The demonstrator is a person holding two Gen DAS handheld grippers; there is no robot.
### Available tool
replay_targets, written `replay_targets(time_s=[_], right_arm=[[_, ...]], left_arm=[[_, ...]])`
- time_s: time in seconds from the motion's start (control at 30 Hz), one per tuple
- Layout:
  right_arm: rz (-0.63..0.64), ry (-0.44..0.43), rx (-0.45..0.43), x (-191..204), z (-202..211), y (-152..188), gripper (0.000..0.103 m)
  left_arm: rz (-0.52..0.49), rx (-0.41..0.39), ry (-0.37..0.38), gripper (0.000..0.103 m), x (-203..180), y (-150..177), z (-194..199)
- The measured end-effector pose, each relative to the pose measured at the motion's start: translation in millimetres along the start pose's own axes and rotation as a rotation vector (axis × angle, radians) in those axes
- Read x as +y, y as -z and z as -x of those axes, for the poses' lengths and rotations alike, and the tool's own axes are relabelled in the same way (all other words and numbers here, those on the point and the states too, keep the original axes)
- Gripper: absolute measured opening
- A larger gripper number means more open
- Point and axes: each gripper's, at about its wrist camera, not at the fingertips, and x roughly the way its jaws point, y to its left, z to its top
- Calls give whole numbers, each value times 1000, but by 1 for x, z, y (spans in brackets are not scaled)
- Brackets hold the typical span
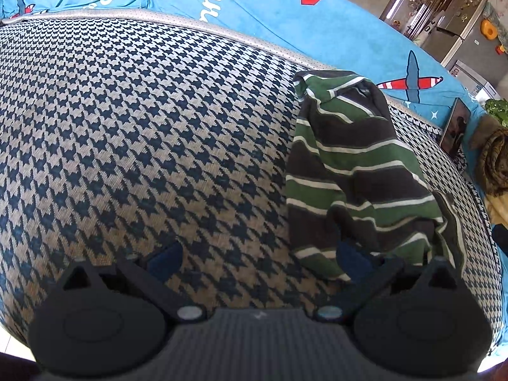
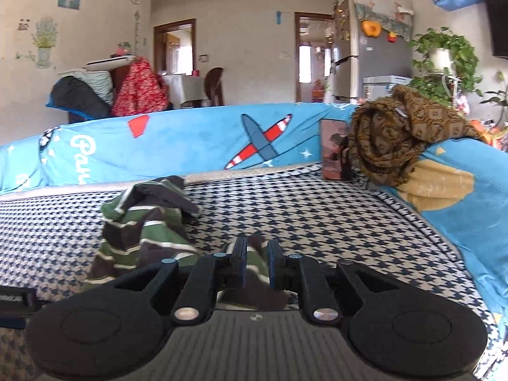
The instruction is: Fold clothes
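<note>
The green, charcoal and white striped knit garment (image 1: 358,171) lies in a rumpled heap on the blue-and-cream houndstooth sofa cushion (image 1: 143,133), filling the right half of the left wrist view, collar end towards the upper right, hem end down at the lower right. It's bunched and doubled over itself, not squared off into a neat fold.

Left gripper (image 1: 258,257) now: fingers spread wide, nothing between them. One blue pad (image 1: 165,255) hangs over bare cushion, the other (image 1: 352,258) sits right at the near edge of the cloth, lower centre-right of the frame.

Right gripper (image 2: 256,262): fingers drawn in close, a narrow gap left, and striped cloth shows in that gap at lower centre of the right wrist view. Looks like a pinch on the near edge, though I can't be sure the pads are actually biting.

To do this well, I'd say the held edge wants lifting gently so the heap opens out rather than drags. The wide-open fingers should take a single layer of the hem beside them, not a bundle. Keep both grips on the same edge, then draw apart to pull the wrinkles flat before any crease.

The brown patterned scarf (image 2: 390,136) and phone (image 2: 333,149) sit upper right, well apart.
</note>
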Motion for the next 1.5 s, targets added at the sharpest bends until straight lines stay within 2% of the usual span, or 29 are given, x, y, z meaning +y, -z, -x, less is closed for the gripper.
replay_targets(time_s=[0.07,0.27,0.47,0.6,0.77,0.9,1.0,1.13,1.23,1.5], right_arm=[[36,-82,8,8,3,2,13],[256,-311,-30,48,22,20,14],[326,-485,32,69,29,38,14],[408,-488,94,84,21,55,14],[432,-428,168,87,10,67,22],[436,-386,205,86,4,73,22],[412,-415,191,83,8,71,23],[422,-454,136,88,14,70,34],[437,-460,147,96,9,72,34],[498,-403,129,113,-6,85,34]], left_arm=[[10,-4,-8,103,2,0,1],[42,-23,-37,103,8,-1,3],[61,-30,-47,103,14,-3,5],[59,-30,-43,103,15,-3,6],[59,-32,-41,103,14,-3,6],[54,-33,-43,103,15,-3,7],[59,-38,-52,103,18,-3,8],[68,-41,-51,103,21,-2,11],[64,-40,-52,103,22,-1,11],[70,-39,-47,103,26,-1,12]])
